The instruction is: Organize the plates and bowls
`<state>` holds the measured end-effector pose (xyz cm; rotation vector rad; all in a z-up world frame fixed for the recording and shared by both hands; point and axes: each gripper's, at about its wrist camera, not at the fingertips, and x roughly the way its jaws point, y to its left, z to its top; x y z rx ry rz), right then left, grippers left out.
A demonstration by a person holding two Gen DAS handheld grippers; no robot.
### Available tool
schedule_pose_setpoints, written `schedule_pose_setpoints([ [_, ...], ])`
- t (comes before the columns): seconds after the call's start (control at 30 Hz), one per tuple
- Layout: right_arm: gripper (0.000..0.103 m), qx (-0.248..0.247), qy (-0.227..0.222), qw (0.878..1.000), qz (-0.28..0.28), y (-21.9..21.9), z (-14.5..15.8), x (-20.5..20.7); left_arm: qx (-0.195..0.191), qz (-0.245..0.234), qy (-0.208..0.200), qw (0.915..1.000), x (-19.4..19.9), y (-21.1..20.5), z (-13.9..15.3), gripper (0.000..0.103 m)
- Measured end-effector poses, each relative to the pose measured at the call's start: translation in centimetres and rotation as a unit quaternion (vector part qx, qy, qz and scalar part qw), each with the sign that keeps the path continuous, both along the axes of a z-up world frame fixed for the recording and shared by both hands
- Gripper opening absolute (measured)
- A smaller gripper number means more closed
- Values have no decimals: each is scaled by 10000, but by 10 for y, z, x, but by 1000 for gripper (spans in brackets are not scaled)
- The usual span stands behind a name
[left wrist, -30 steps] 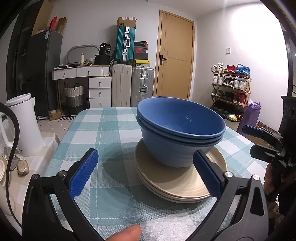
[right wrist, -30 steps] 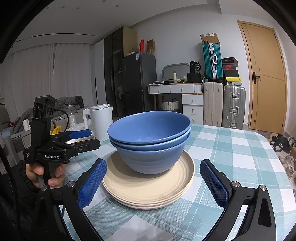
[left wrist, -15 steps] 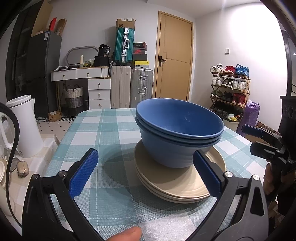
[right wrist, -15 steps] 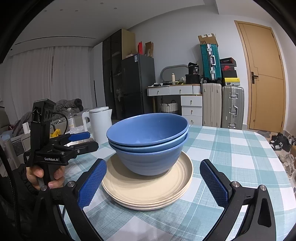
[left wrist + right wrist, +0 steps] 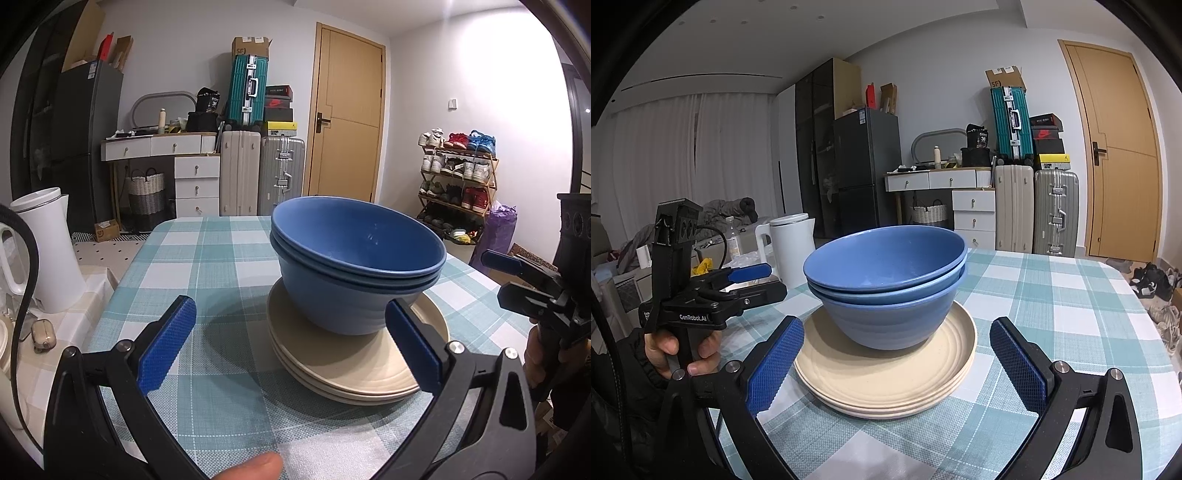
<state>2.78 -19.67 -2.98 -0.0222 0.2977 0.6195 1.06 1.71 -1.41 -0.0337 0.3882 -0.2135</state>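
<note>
Three nested blue bowls [image 5: 354,258] sit on a stack of three cream plates [image 5: 354,373] on the checked tablecloth. The bowls [image 5: 886,280] and plates [image 5: 886,380] also show in the right wrist view. My left gripper [image 5: 291,345] is open and empty, a little in front of the stack. My right gripper [image 5: 895,363] is open and empty, its fingers to either side of the plates' near edge without touching. Each gripper shows in the other's view, the right one [image 5: 528,280] and the left one [image 5: 746,282].
A white kettle [image 5: 44,251] stands on a side counter left of the table, also in the right wrist view [image 5: 792,243]. The checked table [image 5: 1052,306] stretches behind and right of the stack. Suitcases, drawers, a fridge, a door and a shoe rack stand beyond.
Both grippers have tilted or drawn back very slightly; the stack sits a little lower in the views. Bowls and plates have not moved.
</note>
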Motion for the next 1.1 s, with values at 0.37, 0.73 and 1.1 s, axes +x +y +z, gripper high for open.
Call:
schedule_pose_setpoints([
  [0.37, 103, -22, 9, 10000, 13, 1, 0, 0, -9, -8, -9, 10000, -1, 0, 0, 102],
  [0.73, 103, -17, 7, 10000, 13, 1, 0, 0, -9, -10, -14, 10000, -1, 0, 0, 102],
  [1.1, 103, -14, 8, 10000, 13, 1, 0, 0, -10, -5, -17, 10000, -1, 0, 0, 102],
])
